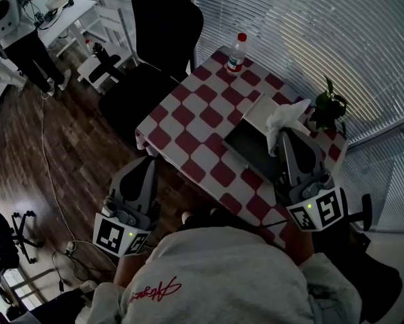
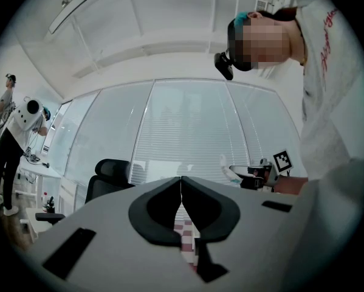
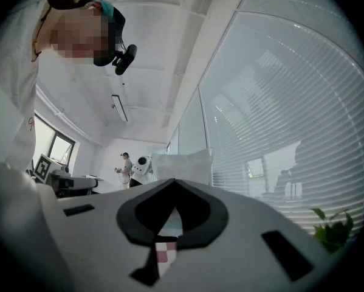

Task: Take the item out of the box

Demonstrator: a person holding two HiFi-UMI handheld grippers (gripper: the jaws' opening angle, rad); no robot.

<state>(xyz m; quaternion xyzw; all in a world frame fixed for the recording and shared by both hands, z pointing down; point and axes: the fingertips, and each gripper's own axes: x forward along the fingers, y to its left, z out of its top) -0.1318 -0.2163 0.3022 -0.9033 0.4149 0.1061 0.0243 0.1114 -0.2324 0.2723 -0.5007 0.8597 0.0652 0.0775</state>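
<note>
An open box (image 1: 250,151) with a dark inside lies on the red-and-white checked table (image 1: 202,123), its white lid (image 1: 258,109) folded back. White crumpled paper (image 1: 283,117) stands up at the box's right end; it also shows as a white shape (image 3: 183,162) past the jaws in the right gripper view. My right gripper (image 1: 287,136) hovers over that end, jaws shut (image 3: 174,181) with nothing between them. My left gripper (image 1: 148,160) hangs off the table's left edge above the floor, jaws shut (image 2: 181,179) and empty. What lies inside the box is too dark to tell.
A plastic bottle (image 1: 237,52) stands at the table's far corner and a small potted plant (image 1: 328,106) at the right edge by the window blinds. A black office chair (image 1: 162,29) faces the far side. A person (image 1: 16,29) stands at the back left.
</note>
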